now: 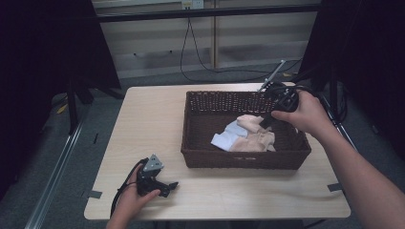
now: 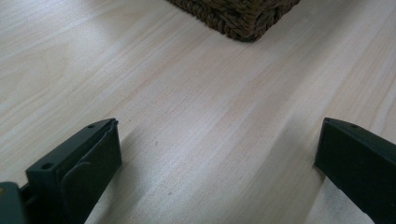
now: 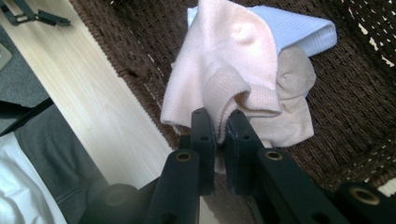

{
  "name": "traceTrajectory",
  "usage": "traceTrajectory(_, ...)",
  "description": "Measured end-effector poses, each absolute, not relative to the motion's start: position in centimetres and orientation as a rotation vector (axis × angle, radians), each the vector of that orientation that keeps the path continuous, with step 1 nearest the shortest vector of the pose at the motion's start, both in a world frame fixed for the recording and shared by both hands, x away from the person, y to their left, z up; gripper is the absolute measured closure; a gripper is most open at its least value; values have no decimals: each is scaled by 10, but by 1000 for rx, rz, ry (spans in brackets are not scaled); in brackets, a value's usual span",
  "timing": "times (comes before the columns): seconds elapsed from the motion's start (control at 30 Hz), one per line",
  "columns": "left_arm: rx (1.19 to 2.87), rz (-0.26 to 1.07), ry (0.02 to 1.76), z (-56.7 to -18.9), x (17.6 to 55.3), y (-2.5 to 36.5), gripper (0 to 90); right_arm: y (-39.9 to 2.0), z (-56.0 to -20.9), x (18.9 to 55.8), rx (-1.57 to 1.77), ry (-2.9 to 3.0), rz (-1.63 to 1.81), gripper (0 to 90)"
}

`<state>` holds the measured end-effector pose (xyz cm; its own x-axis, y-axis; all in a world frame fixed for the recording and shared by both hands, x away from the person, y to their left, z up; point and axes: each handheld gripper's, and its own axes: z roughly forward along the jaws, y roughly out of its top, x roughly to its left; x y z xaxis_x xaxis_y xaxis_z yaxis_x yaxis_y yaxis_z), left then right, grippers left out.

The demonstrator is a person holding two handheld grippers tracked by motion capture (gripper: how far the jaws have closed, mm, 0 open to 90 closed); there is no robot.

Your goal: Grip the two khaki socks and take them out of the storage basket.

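The right tongs are pinching a pale pink sock inside the wicker basket, above a light blue sock. The left tongs are resting released on the worktop just left of the basket.

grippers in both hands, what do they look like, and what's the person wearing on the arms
Both are black. The left gripper carries a grey three-cornered plate on top, and a black cable loops from it. The right gripper has two flat black jaws with brass-coloured screw holes, and black cables coil at its body. The forearms are bare, no sleeves in view.
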<state>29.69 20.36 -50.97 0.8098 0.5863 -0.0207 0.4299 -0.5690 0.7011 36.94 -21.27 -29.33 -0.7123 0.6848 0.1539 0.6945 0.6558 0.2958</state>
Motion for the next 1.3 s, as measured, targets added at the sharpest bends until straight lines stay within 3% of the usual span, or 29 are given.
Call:
traceTrajectory(0.8,2261,273,746,-510,297,203,0,-219,-270,331,-1032,-2870,-610,837)
traceTrajectory(1.3,2275,274,737,-509,297,204,0,-211,-287,298,-868,-2893,-648,837)
